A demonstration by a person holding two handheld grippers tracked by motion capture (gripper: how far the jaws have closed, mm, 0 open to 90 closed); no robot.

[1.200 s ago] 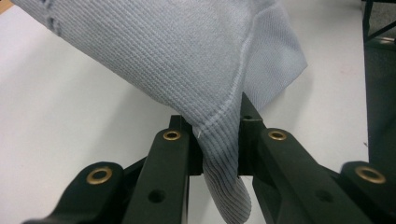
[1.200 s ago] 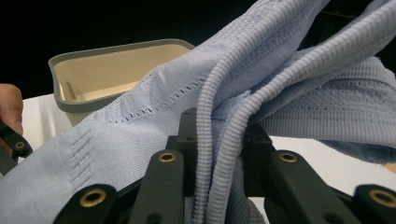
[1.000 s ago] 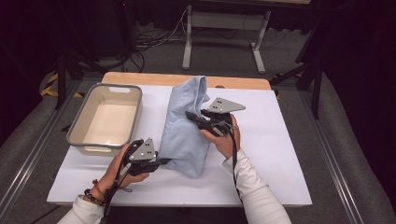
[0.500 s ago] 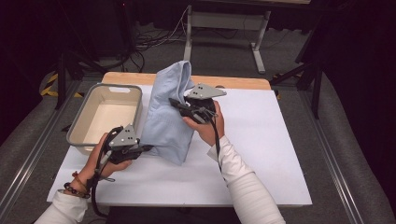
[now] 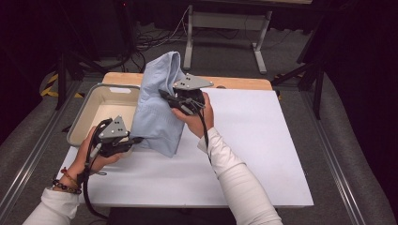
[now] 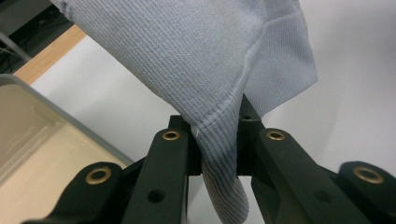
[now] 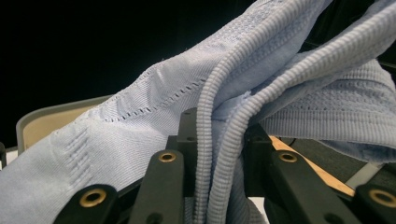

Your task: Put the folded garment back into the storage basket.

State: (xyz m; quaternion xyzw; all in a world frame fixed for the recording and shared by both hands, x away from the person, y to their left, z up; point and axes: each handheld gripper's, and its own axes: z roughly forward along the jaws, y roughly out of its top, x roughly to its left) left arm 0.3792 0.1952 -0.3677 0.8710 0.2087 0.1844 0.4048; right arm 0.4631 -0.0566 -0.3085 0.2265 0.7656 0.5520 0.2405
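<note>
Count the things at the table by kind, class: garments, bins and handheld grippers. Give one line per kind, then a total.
Light blue knit garment: 1
Beige bin: 1
Handheld grippers, left gripper and right gripper, each clamped on the garment: 2
Total: 4

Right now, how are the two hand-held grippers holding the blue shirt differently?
The left hand-held gripper pinches the blue shirt low, at its bottom edge near the white tabletop; the right hand-held gripper grips it higher, up in the air. The left bites a flat hem, while the right bites bunched ribbed folds. The left sits beside the beige tub; the right is farther from it. Both are shut on the shirt.
</note>
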